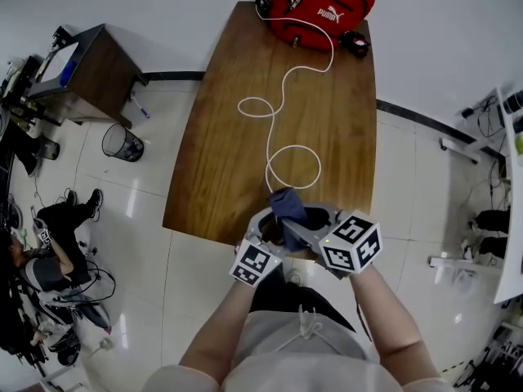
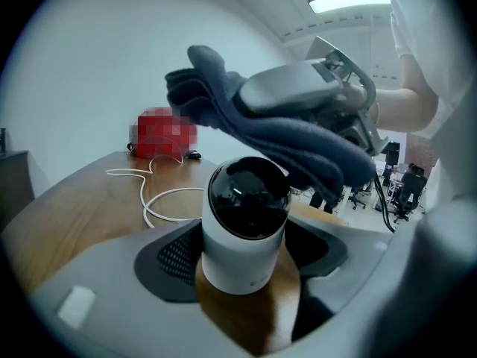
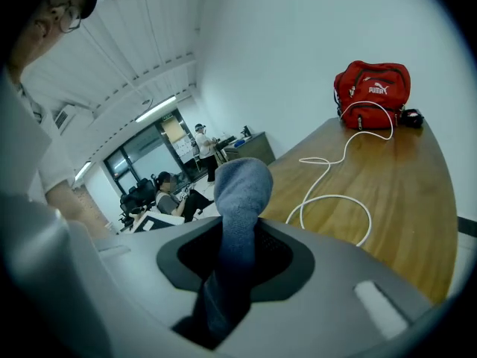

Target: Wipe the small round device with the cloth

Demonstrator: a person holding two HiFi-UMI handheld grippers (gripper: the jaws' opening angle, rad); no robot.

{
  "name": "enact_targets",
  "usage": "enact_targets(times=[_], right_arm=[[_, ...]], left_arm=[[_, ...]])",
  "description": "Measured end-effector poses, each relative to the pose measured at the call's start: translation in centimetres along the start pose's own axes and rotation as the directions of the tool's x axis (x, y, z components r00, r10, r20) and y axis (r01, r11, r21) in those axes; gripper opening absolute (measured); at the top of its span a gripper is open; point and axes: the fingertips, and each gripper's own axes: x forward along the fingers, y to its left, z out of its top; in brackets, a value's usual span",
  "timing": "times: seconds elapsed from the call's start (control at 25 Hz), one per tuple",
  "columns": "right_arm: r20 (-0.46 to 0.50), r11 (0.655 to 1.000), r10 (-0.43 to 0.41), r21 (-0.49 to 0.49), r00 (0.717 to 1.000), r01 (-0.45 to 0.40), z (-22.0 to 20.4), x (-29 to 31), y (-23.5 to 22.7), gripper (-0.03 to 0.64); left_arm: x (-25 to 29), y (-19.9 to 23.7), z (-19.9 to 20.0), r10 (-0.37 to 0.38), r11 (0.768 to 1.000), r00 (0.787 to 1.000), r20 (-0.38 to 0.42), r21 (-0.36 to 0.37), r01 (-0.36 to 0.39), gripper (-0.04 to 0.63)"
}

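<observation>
The small round device point(image 2: 246, 226), white with a black dome, stands on the wooden table point(image 1: 237, 153) near its front edge. My left gripper point(image 2: 246, 263) is shut on it, a pad against each side of its body. My right gripper point(image 3: 235, 263) is shut on a dark blue cloth point(image 3: 240, 192), which sticks out past its fingers. In the left gripper view the cloth point(image 2: 298, 136) hangs over the dome and touches its upper right. In the head view the cloth point(image 1: 286, 202) and both grippers hide the device.
A white cable point(image 1: 282, 113) loops down the middle of the table from a red bag point(image 1: 319, 6) at the far end, beside a small black object point(image 1: 355, 43). A side table point(image 1: 90, 68) and a mesh bin point(image 1: 122, 143) stand on the floor to the left.
</observation>
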Motion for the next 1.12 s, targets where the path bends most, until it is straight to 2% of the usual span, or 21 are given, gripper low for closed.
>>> enact_targets(times=[0.08, 0.2, 0.28, 0.4, 0.52, 0.64, 0.8, 0.96, 1.12], right_arm=[[0.01, 1.0, -0.005, 0.011, 1.0, 0.005, -1.0, 0.1, -0.6, 0.109], [0.048, 0.989, -0.044, 0.142, 0.998, 0.037, -2.3, -1.8, -3.2, 0.109], [0.041, 0.966, -0.084, 0.249, 0.996, 0.071, -3.6, -4.1, -5.4, 0.106], [0.08, 0.936, -0.088, 0.347, 0.993, 0.055, -4.3, -7.1, -6.4, 0.106], [0.123, 0.933, -0.088, 0.358, 0.988, 0.039, -3.9, -7.3, -6.3, 0.106], [0.108, 0.936, -0.075, 0.349, 0.991, 0.033, -4.8, -7.6, -5.8, 0.106], [0.088, 0.945, -0.05, 0.328, 0.995, 0.019, -5.4, -8.2, -4.8, 0.106], [0.079, 0.949, -0.063, 0.314, 0.995, 0.035, -5.4, -8.9, -5.6, 0.106], [0.058, 0.947, -0.092, 0.314, 0.994, 0.069, -6.6, -9.5, -6.5, 0.106]], left_arm=[[-0.1, 0.3, 0.0, 0.005, 1.0, 1.0, -0.004, 0.004, -0.005, 0.35], [-0.3, 0.2, 0.2, 0.033, 0.999, 0.999, -0.002, 0.036, -0.033, 0.342], [-0.1, -0.3, 1.0, 0.053, 0.996, 0.998, 0.043, 0.069, -0.056, 0.337], [0.1, -1.1, 2.0, 0.042, 0.995, 0.993, 0.114, 0.086, -0.052, 0.337], [0.0, 0.2, 2.0, 0.031, 0.995, 0.992, 0.124, 0.089, -0.042, 0.359], [1.0, 0.3, 2.0, 0.019, 0.996, 0.993, 0.117, 0.087, -0.029, 0.362], [1.8, 0.2, 2.6, 0.02, 0.997, 0.99, 0.143, 0.066, -0.03, 0.362], [2.8, 0.5, 3.2, 0.016, 0.997, 0.991, 0.136, 0.071, -0.025, 0.36], [2.8, 0.7, 3.7, 0.022, 1.0, 0.992, 0.125, 0.0, -0.022, 0.365]])
